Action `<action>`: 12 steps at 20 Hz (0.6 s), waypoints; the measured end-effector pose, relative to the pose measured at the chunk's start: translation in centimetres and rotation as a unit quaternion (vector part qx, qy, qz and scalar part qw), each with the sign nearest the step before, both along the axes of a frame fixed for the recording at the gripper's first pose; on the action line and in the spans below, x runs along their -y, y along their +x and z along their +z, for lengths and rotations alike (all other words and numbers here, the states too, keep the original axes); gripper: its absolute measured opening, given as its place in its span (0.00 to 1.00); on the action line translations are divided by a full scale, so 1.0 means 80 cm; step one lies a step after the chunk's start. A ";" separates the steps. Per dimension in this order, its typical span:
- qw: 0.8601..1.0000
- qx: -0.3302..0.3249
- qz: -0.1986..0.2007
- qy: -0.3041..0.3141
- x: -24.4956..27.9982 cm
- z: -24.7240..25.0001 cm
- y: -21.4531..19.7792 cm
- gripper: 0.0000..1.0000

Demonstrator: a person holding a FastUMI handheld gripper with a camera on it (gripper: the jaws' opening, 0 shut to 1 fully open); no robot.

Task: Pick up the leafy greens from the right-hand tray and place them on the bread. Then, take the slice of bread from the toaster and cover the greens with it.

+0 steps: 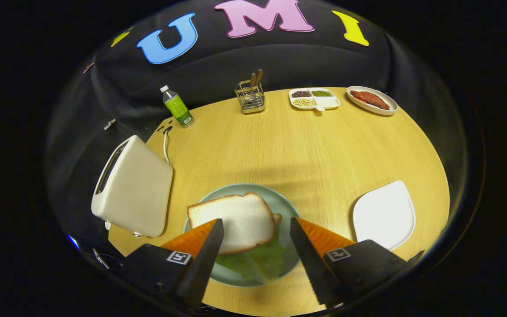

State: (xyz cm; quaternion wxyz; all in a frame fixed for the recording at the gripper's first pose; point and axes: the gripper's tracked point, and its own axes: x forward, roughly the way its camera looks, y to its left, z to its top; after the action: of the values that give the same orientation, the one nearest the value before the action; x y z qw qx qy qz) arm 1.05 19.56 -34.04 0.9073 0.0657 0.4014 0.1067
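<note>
A pale green plate (288, 207) lies on the wooden table just ahead of my fingers. On it a slice of white bread (236, 220) rests on top of leafy greens (258, 259), which stick out toward me; the corner of a lower slice (277, 218) peeks out at its right. My gripper (257, 226) hovers open over the near part of the plate, the fingers either side of the sandwich and touching nothing. A cream toaster (132, 187) stands left of the plate. A white tray (383, 215) sits bare to the right.
At the table's far edge stand a green-labelled bottle (177, 107), a wire utensil holder (250, 97), a divided dish of beans (314, 99) and an oval plate with meat (372, 100). The toaster's cord (165, 147) trails toward the bottle.
</note>
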 end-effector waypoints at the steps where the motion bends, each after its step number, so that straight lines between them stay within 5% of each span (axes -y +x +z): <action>1: 1.000 0.009 -0.007 -0.004 0.011 0.007 0.001 1.00; 12: 0.976 0.201 -0.082 -0.025 0.132 0.200 0.000 0.99</action>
State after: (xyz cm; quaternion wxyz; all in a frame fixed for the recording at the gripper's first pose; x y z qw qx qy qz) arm 1.06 9.03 -18.01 0.9765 0.0528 0.2064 0.0325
